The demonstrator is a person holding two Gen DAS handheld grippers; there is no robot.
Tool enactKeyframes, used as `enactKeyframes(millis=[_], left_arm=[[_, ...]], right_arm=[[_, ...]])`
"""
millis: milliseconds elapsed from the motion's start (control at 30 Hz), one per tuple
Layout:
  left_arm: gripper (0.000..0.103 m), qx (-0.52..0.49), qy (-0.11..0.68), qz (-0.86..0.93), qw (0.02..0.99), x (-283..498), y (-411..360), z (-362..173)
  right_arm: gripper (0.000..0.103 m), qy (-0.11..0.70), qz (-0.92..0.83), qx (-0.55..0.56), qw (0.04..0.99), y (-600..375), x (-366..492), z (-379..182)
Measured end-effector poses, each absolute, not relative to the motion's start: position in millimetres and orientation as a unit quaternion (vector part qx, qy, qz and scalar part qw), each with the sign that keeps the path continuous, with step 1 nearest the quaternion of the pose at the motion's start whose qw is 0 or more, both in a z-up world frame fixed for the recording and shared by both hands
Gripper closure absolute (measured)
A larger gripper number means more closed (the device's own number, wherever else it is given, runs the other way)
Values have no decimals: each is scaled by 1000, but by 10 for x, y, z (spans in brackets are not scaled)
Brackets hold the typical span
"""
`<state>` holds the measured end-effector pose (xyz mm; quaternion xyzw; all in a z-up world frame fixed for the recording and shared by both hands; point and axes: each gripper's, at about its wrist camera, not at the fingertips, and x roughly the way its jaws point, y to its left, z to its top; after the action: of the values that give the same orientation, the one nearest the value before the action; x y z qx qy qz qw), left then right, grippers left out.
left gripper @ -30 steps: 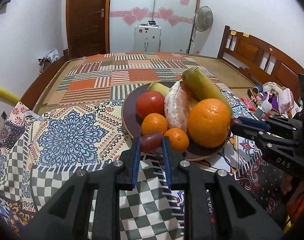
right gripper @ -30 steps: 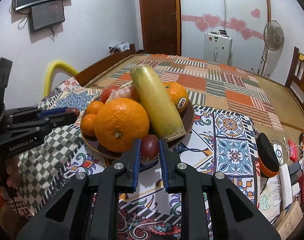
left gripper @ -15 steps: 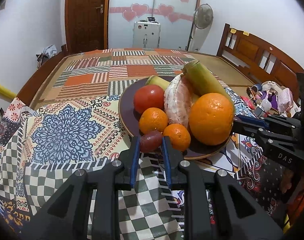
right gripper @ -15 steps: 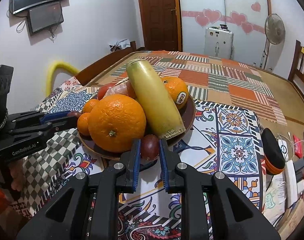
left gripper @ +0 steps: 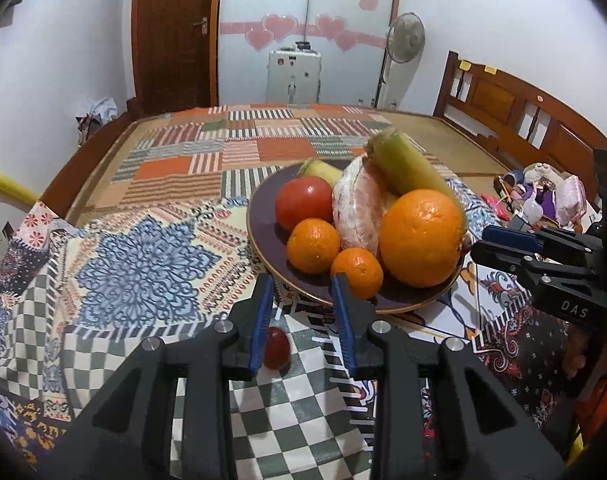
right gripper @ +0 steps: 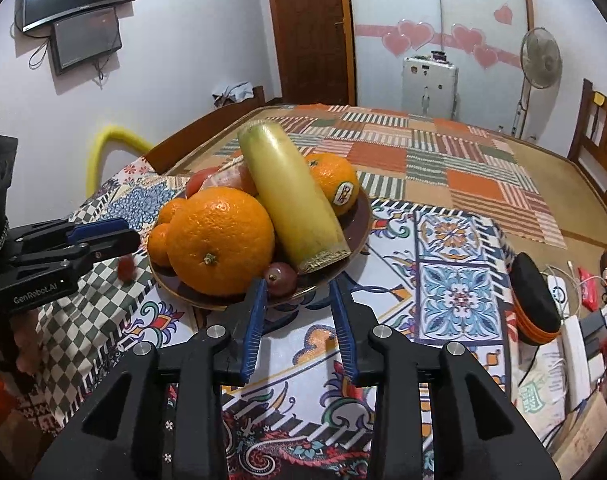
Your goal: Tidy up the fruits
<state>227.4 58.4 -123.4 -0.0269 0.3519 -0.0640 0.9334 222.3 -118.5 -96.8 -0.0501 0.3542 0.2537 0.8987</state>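
A dark plate (left gripper: 263, 216) (right gripper: 359, 232) on the patterned cloth holds a big orange (left gripper: 421, 236) (right gripper: 219, 240), small tangerines (left gripper: 313, 240), a tomato (left gripper: 303, 202), a peeled pomelo piece (left gripper: 359, 208) and a long green-yellow fruit (right gripper: 291, 196). My left gripper (left gripper: 301, 300) is open; a small dark red fruit (left gripper: 277, 348) (right gripper: 126, 267) lies below it on the checked cloth, off the plate. My right gripper (right gripper: 297, 304) is open; another small dark red fruit (right gripper: 281, 278) rests on the plate's near rim just ahead of it.
A labelled orange (right gripper: 335, 184) sits at the plate's far side. A black-and-orange round item (right gripper: 533, 300), cables and small clutter (left gripper: 543, 196) lie at the right. A wooden headboard (left gripper: 515, 120) stands to the right, a yellow tube (right gripper: 111, 148) at the left.
Both grippers opened and let go of their small red fruits. The left one's fruit dropped onto the cloth in front of the plate; the right one's fruit now lies on the plate rim.
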Motion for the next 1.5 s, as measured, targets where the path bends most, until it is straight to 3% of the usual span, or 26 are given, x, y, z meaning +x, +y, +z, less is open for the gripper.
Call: enactKeyframes(millis=[400,533,633,900,1033,1433,1500], left_arm=[[72,-14,222,-56,973,1441,532,-219],[64,5,209,-56,976,1273,452,-71],[63,0,236,-57,970,1314,481,-151],[64,-16,323,-38,946,1655,698,-668],[64,-31,370,-36,928,1904,829,-994],[76,-12,420,-30,907,2286,839,-1510],[82,-11,421,-35,906,2296,825,-1518]], right_arm=[[73,227,256,-19,939,-1346,1536,-9],[71,203,264,-8,943,-1367,1275,161],[65,201,257,-20,945,-1344,1175,150],[64,244,242,-13,939,-1373,1354,-167],[56,268,236,-20,934,-1372,1496,-386],[55,314,255,-18,914,-1312,1776,-814],[55,316,257,-16,913,-1306,1784,-837]])
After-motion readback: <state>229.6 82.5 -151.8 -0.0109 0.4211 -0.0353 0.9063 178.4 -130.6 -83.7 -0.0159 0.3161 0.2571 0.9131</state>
